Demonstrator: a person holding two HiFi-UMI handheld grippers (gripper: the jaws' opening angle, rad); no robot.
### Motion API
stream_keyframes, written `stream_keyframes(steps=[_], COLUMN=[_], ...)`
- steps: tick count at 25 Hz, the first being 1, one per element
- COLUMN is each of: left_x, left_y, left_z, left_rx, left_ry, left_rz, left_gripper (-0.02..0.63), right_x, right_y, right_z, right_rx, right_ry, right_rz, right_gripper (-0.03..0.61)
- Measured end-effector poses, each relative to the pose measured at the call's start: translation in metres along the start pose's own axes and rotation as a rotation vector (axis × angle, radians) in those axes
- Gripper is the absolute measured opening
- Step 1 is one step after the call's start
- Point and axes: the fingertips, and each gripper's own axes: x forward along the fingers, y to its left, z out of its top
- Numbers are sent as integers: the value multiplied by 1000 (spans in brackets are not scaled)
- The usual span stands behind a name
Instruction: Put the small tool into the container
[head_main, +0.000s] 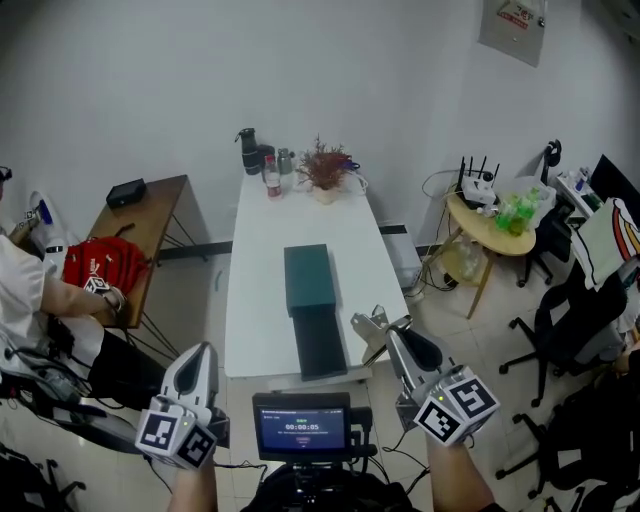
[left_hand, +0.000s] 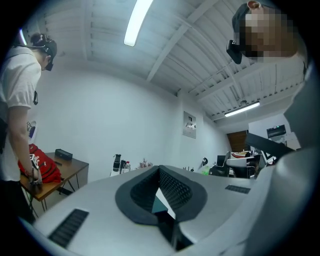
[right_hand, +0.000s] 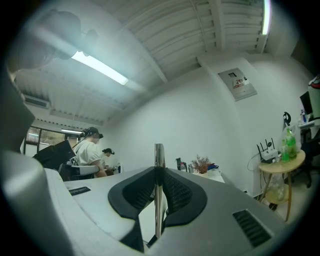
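Observation:
The small tool (head_main: 372, 325) is a flat metal piece, and my right gripper (head_main: 396, 338) is shut on it just off the near right corner of the white table (head_main: 250, 300). In the right gripper view the tool (right_hand: 159, 170) stands as a thin upright strip pinched between the pads. The container (head_main: 306, 277) is a dark green box in the middle of the table, with a darker flat part (head_main: 320, 342) lying in front of it. My left gripper (head_main: 204, 350) hovers off the near left corner, shut with nothing in it. A sliver of the box (left_hand: 161, 204) shows between its pad tips.
Bottles (head_main: 262, 160) and a dried plant (head_main: 325, 168) stand at the table's far end. A brown desk (head_main: 150, 215) with a red bag (head_main: 105, 265) and a seated person (head_main: 40, 300) are on the left. A round yellow table (head_main: 490, 225) and office chairs (head_main: 575, 320) are on the right. A small screen (head_main: 300, 428) sits below me.

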Motion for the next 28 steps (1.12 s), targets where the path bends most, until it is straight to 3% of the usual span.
stream_keyframes(steps=[11,23,28], left_x=[40,119,142], left_y=[72,80,92], left_z=[-26,-53,-74], left_rx=[-81,-32,-46], left_ry=[32,118,135], left_rz=[-60,34,63], left_gripper=[3,3,3], right_x=[83,151,184], right_y=[14,-34,-55], right_z=[-35,-63,-118], right_rx=[31,42,70], right_ry=[82,158,270], right_rz=[-16,77,130], right_gripper=[48,47,48])
